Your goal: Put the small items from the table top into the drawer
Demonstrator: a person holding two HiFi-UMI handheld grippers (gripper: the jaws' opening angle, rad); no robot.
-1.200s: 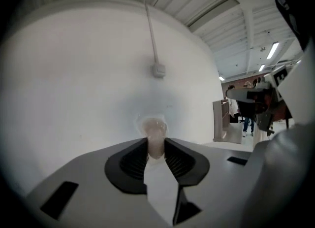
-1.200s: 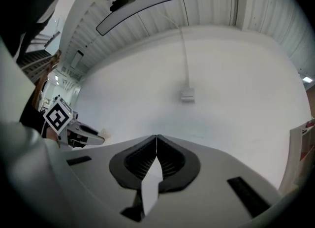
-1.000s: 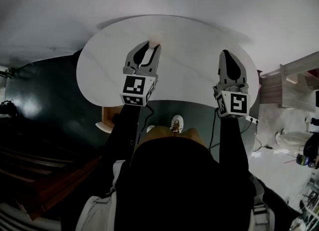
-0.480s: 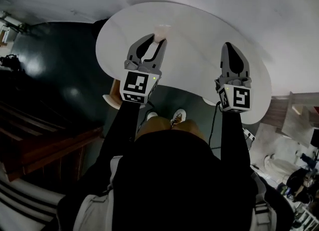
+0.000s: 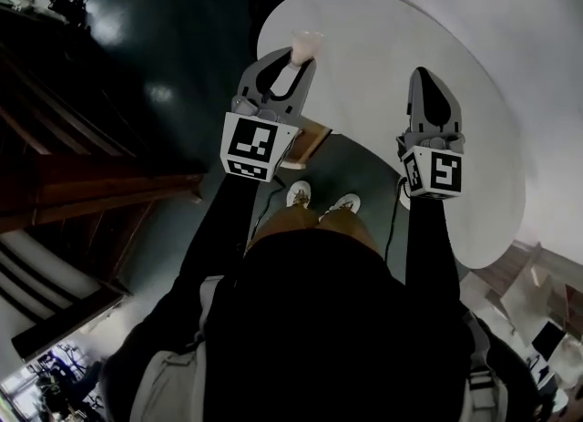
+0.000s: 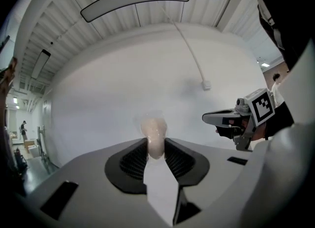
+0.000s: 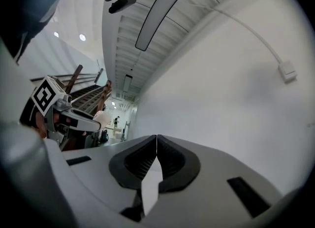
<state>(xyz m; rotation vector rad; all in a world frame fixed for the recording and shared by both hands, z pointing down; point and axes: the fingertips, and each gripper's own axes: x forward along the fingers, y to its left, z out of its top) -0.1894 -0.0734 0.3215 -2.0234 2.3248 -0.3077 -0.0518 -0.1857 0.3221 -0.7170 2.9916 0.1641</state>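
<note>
My left gripper [image 5: 296,63] is shut on a small pale pink, translucent item [image 5: 305,44], which sticks out past the jaw tips over the left end of the white table [image 5: 383,56]. In the left gripper view the item [image 6: 155,136] is pinched between the ribbed pads of the left gripper [image 6: 156,144]. My right gripper [image 5: 422,76] hovers over the table's near edge with its jaws together and nothing between them. The right gripper view shows the right gripper [image 7: 156,138] shut and empty. A tan wooden piece [image 5: 308,140] shows under the table's near edge, perhaps the drawer.
Below the table lie a dark floor [image 5: 164,56] and the person's shoes [image 5: 300,194]. Wooden stairs [image 5: 82,174] run along the left. A white wall [image 6: 147,74] with a cable and a small box stands ahead of both grippers.
The head view has swung, so the table now sits at the upper right. The left gripper, still holding the pink item, has come to the table's left end. The right gripper stays shut.
</note>
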